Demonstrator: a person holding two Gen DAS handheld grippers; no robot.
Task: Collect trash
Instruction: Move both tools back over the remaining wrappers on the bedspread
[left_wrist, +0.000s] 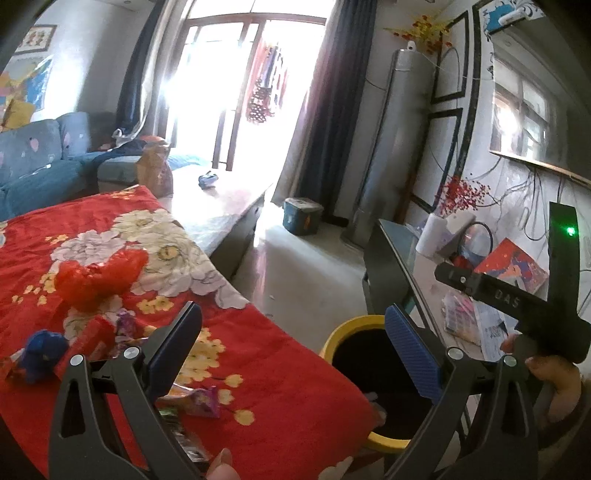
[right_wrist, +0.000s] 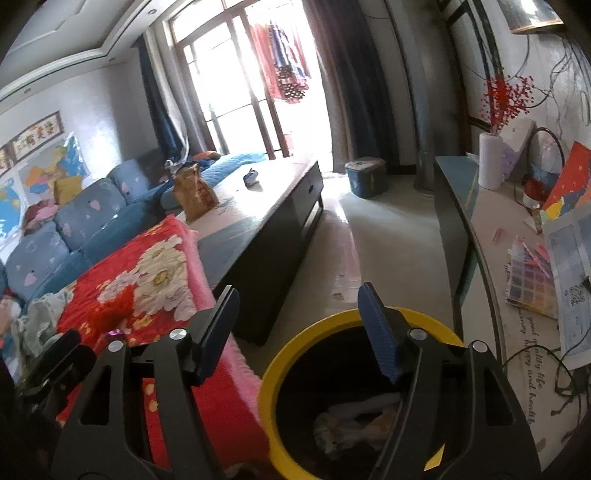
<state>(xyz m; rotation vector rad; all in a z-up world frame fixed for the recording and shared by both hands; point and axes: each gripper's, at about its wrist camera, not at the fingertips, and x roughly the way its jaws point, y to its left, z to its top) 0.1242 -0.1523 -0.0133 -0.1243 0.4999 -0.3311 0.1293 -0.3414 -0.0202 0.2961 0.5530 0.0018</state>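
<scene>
A yellow-rimmed bin (left_wrist: 341, 332) (right_wrist: 295, 339) stands on the floor beside a table under a red flowered cloth (left_wrist: 240, 332) (right_wrist: 155, 266). Crumpled pale trash (right_wrist: 354, 424) lies inside the bin. On the cloth lie a red plastic bag (left_wrist: 99, 277), a blue crumpled piece (left_wrist: 40, 350), a purple wrapper (left_wrist: 199, 400) and other wrappers. My left gripper (left_wrist: 295, 339) is open over the cloth's edge and the bin, nothing between its fingers. My right gripper (right_wrist: 299, 325) is open above the bin's rim, empty. In the left wrist view the right gripper's body (left_wrist: 517, 302) shows at the right, held by a hand.
A long dark coffee table (right_wrist: 266, 221) runs away ahead with a brown paper bag (right_wrist: 194, 192) on it. A blue sofa (right_wrist: 88, 218) is on the left. A glass-topped sideboard (right_wrist: 491, 236) with papers, a vase and cables lines the right. A teal box (right_wrist: 364, 177) sits on the floor.
</scene>
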